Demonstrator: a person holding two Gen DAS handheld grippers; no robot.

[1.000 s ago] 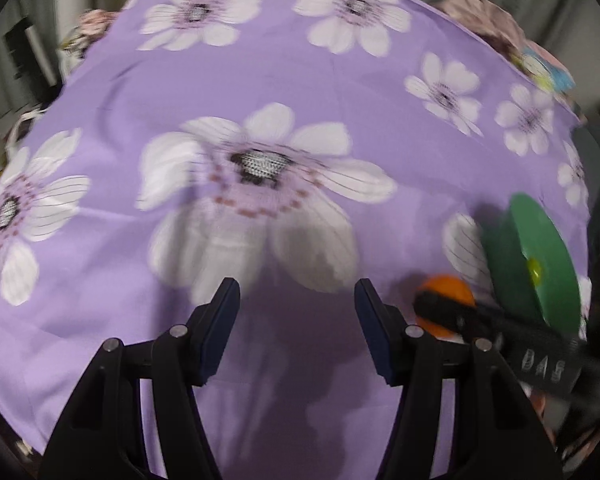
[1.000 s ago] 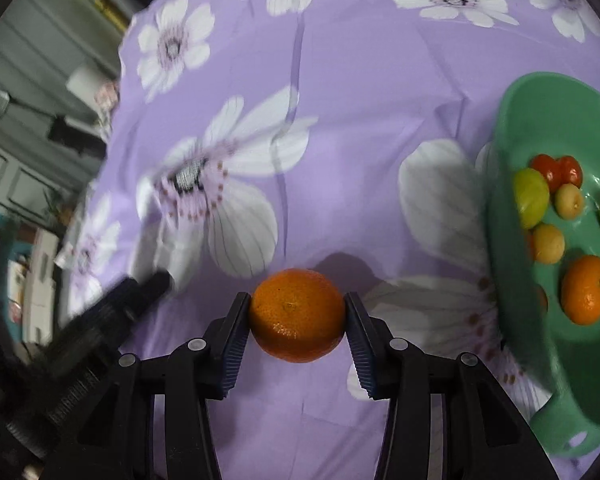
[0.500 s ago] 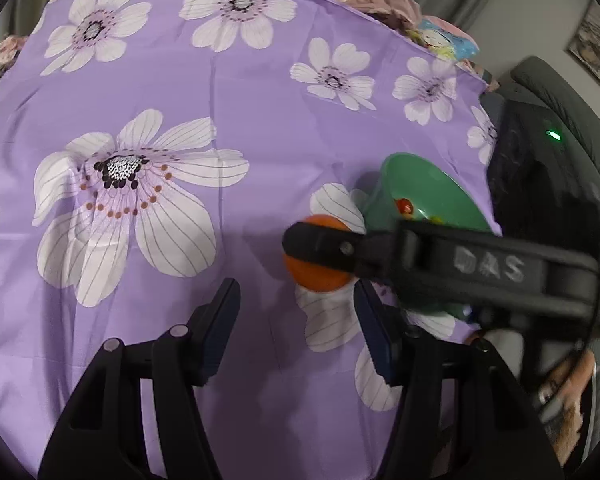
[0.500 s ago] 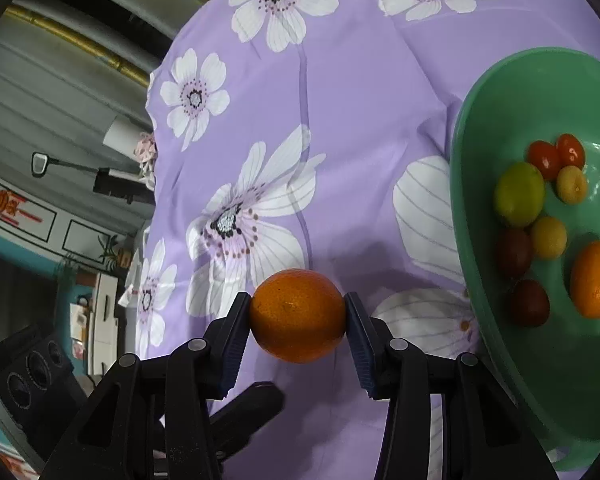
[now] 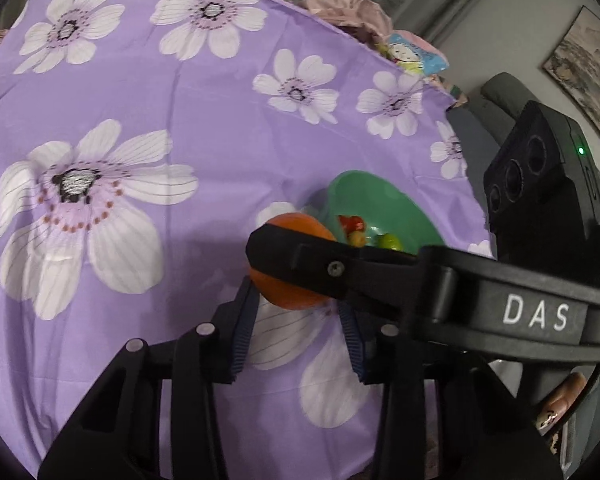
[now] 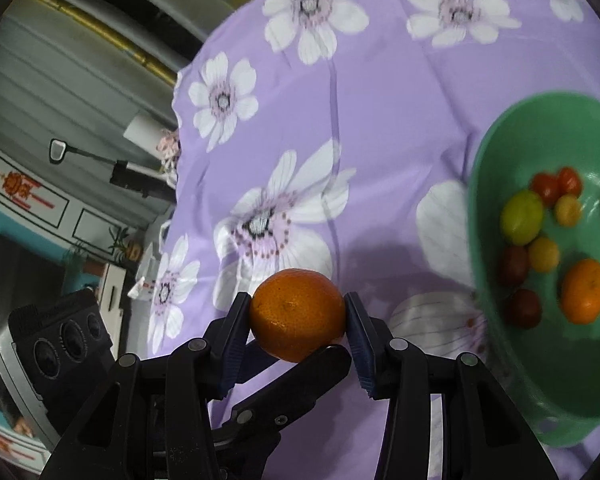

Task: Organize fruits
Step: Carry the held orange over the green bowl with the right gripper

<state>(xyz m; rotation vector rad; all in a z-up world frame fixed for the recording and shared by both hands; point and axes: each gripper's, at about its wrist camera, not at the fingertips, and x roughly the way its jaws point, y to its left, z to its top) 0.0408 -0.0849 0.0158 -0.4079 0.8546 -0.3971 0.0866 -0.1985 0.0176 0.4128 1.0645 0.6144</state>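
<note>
My right gripper (image 6: 298,320) is shut on an orange mandarin (image 6: 298,314) and holds it above the purple flowered cloth, left of the green bowl (image 6: 500,152). The bowl holds a second mandarin (image 6: 584,291), a green fruit (image 6: 522,217) and several small red and yellow fruits. In the left wrist view my left gripper (image 5: 296,312) is open and empty. The right gripper's finger (image 5: 340,268) crosses in front of it with the mandarin (image 5: 288,292). The green bowl (image 5: 380,200) lies just behind.
The purple cloth with white flowers (image 5: 140,100) covers the whole table. A pile of fabric and a small toy (image 5: 412,56) lie past its far edge. A grey sofa (image 5: 508,92) stands at the right. The left gripper's camera body (image 6: 60,344) shows at lower left.
The right gripper has carried the mandarin up and towards the bowl. The left gripper has swung right, so the bowl and the right gripper now fill its right side.
</note>
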